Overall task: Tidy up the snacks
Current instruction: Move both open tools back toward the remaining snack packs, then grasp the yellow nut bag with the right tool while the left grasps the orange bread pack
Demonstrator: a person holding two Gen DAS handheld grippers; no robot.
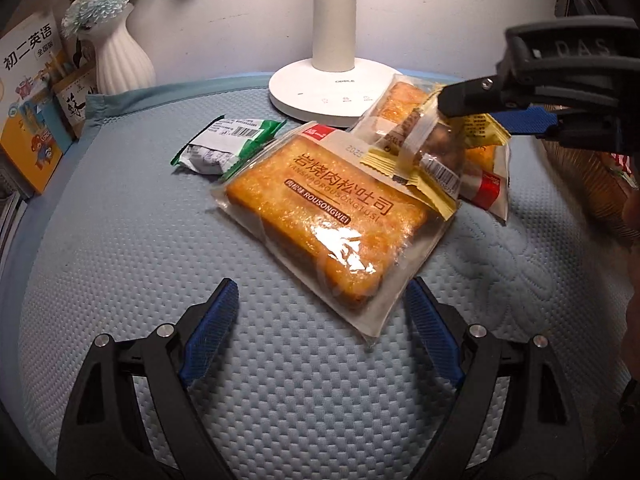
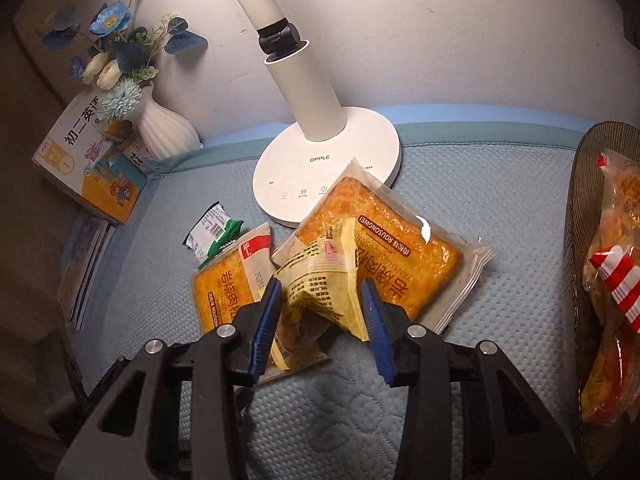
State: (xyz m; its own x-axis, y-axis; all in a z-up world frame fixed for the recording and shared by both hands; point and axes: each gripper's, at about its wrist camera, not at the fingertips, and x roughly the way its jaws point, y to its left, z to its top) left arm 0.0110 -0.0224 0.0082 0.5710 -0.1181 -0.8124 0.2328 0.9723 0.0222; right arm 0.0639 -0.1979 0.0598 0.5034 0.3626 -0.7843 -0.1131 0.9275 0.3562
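A large toast packet (image 1: 328, 216) lies flat on the blue mat, its near corner between the fingers of my left gripper (image 1: 322, 292), which stands open and low and does not grip it. A second toast packet (image 1: 400, 100) leans on the lamp base behind it. My right gripper (image 2: 320, 286) is shut on a yellow snack packet (image 2: 316, 276), holding it tilted above the two toast packets (image 2: 400, 248). The left wrist view shows this yellow packet (image 1: 420, 160) and the right gripper (image 1: 476, 118) at the upper right. A green packet (image 1: 228, 144) lies to the left.
A white desk lamp (image 1: 332, 80) stands at the back centre. A white vase (image 1: 120, 56) of flowers and books (image 1: 32, 100) fill the back left. A woven basket (image 2: 580, 200) on the right holds bagged snacks (image 2: 616, 280). The blue mat (image 1: 120, 260) covers the table.
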